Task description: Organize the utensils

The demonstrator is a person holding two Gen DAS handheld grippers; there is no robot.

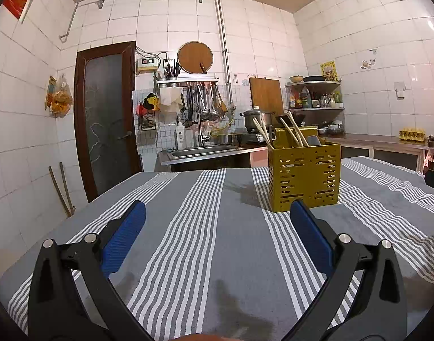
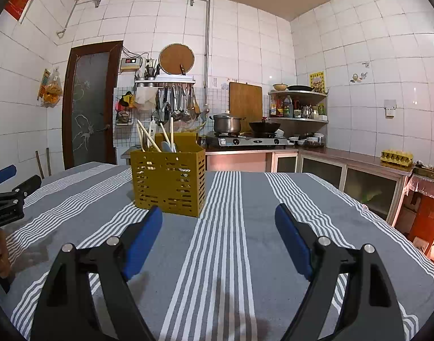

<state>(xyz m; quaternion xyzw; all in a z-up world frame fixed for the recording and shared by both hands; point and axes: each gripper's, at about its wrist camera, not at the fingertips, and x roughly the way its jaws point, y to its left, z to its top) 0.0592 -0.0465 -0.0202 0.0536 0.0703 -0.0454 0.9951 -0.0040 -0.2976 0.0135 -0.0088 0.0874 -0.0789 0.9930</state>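
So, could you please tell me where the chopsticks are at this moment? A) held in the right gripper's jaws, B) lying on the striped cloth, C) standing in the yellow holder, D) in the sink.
C: the chopsticks stick up out of the yellow holder, and the right gripper is empty.

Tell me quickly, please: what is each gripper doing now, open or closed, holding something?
Left gripper: open, holding nothing.
Right gripper: open, holding nothing.

Light: bright, even indoor light
Glare: small highlights on wall tiles (image 1: 431, 25)
Shadows: soft, beside yellow caddy (image 1: 305, 170)
Edges: fisheye bending, dark corners
Focus: sharp, slightly grainy
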